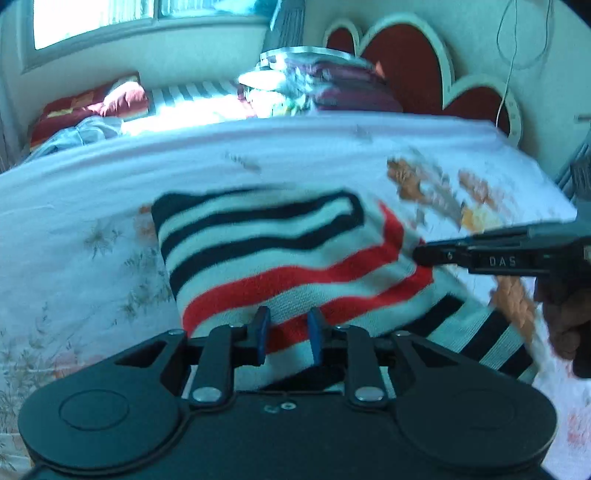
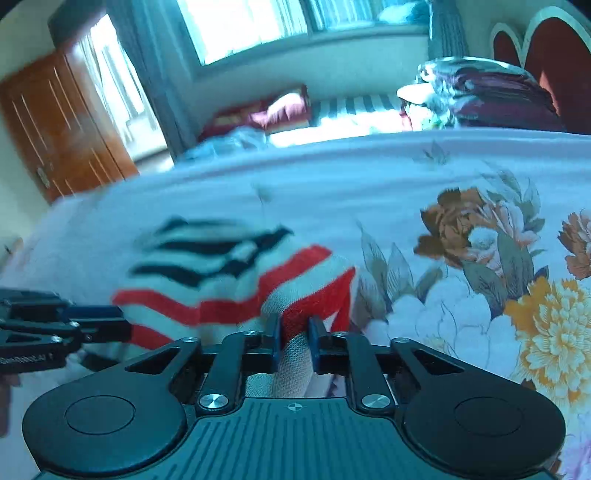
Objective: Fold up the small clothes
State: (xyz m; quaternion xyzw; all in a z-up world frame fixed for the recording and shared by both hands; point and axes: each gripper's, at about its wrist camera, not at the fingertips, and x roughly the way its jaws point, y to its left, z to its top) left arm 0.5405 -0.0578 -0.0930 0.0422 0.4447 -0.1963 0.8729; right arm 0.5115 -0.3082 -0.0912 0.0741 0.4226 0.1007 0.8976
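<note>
A small knitted garment, white with black and red stripes, lies on the bed's pale sheet printed with brown and orange flowers, with both tongs gripping its near edge. The left tongs have their blue pads closed onto a fold of the white and red knit, the cloth bunched between the two fingers. The right tongs are pinched the same way on a gathered ridge of red and white knit that rises between their blue pads.

From the left wrist view the right tongs come in from the right side, their black tip touching the garment's red-striped right corner. From the right wrist view the left tongs enter at the left, their tip at the red-striped left edge of the cloth. The garment looks lifted and rumpled at its near edge, while its black-striped part lies farther across the bed. Motion blur softens the stripes in both views.

Toward the far edge of the bed sits a heap of dark maroon bedding before a red headboard with a white scalloped border. A bright window fills the far wall, and an orange wooden door stands at the left.
</note>
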